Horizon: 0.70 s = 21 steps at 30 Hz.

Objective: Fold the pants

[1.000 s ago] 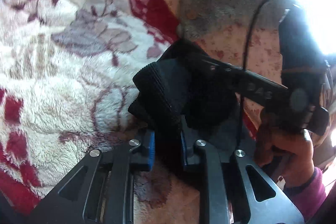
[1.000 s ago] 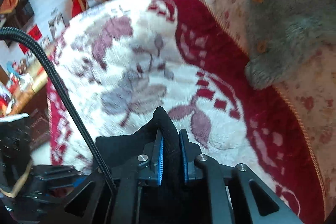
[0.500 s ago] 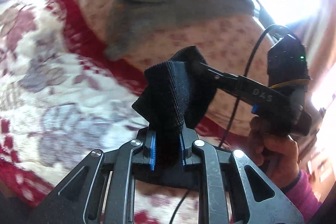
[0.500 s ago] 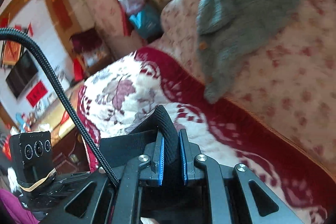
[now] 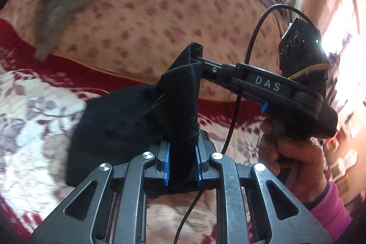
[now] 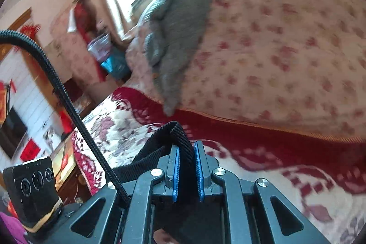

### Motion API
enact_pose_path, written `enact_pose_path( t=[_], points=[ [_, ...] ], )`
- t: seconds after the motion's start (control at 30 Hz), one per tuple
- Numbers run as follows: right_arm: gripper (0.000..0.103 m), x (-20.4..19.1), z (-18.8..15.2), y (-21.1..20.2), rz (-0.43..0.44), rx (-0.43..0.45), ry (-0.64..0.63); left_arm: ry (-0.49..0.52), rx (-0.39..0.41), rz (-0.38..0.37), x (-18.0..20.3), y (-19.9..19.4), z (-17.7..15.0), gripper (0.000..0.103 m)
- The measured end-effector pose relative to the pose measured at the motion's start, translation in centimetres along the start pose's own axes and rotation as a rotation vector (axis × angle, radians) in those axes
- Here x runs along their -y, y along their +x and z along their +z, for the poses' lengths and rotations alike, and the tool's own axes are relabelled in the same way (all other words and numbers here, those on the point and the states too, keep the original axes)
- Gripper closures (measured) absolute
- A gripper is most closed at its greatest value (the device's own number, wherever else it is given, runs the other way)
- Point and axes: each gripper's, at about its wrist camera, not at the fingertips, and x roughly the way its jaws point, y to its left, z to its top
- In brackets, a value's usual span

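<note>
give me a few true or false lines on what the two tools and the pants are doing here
1. The left tool is clamped on the black pants. True.
2. The right tool is open and empty. False: its blue pads pinch the ribbed black waistband.
3. A grey knit garment lies on the flowered cushion. True.
4. The pants lie flat on the red and white blanket. False: they are held up above it.
5. A hand in a pink sleeve holds the right tool. True.

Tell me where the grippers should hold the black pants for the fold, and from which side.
By the ribbed waistband, at its two ends, coming in from the open top edge. It is thick and stiff-looking, and both the left gripper and the right gripper already pinch it there.
</note>
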Motion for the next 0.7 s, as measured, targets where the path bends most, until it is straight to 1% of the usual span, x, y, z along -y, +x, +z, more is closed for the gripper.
enact_pose_path(
  t=[0.03, 0.13, 0.23, 0.27, 0.33, 0.37, 0.4, 0.43, 0.47, 0.5, 0.53, 0.6, 0.67, 0.7],
  points=[
    [0.091, 1.5, -0.6, -0.8, -0.014, 0.009, 0.030, 0.014, -0.017, 0.004, 1.1, 1.0, -0.4, 0.088],
    [0.091, 5.7, -2.7, -2.3, -0.058, 0.015, 0.112, 0.059, -0.063, 0.036, 2.8, 4.0, -1.7, 0.088],
    [0.091, 9.6, -5.2, -2.2, -0.113, -0.013, 0.192, 0.071, -0.121, 0.069, 3.4, 6.5, -3.1, 0.088],
    [0.091, 10.2, -5.7, -2.1, -0.129, -0.019, 0.203, 0.073, -0.144, 0.070, 3.4, 7.0, -3.5, 0.088],
    [0.090, 11.7, -7.2, -2.1, -0.189, -0.037, 0.227, 0.065, -0.172, 0.075, 3.3, 7.5, -3.8, 0.087],
    [0.088, 12.0, -7.6, -2.2, -0.206, -0.040, 0.237, 0.058, -0.175, 0.070, 3.3, 7.4, -3.7, 0.087],
    [0.086, 12.5, -8.0, -2.6, -0.219, -0.036, 0.253, 0.052, -0.174, 0.060, 3.2, 7.0, -3.5, 0.082],
    [0.079, 12.9, -8.1, -2.9, -0.225, -0.029, 0.272, 0.047, -0.176, 0.038, 3.2, 6.8, -3.2, 0.073],
    [0.071, 13.3, -8.3, -3.4, -0.226, -0.017, 0.297, 0.038, -0.182, -0.006, 3.3, 6.4, -3.0, 0.068],
    [0.069, 13.6, -8.5, -4.4, -0.216, 0.007, 0.334, 0.028, -0.190, -0.051, 3.2, 5.9, -2.7, 0.061],
    [0.067, 13.8, -8.6, -5.0, -0.203, 0.025, 0.358, 0.030, -0.185, -0.075, 3.3, 5.4, -2.5, 0.060],
    [0.066, 13.3, -8.6, -6.2, -0.170, 0.049, 0.379, 0.055, -0.165, -0.073, 3.6, 4.1, -2.2, 0.060],
    [0.052, 12.3, -8.5, -7.1, -0.147, 0.051, 0.382, 0.077, -0.147, -0.073, 3.5, 2.8, -2.0, 0.060],
    [0.051, 11.7, -8.7, -7.6, -0.135, 0.052, 0.381, 0.086, -0.138, -0.067, 3.1, 2.0, -2.1, 0.060]
  ],
)
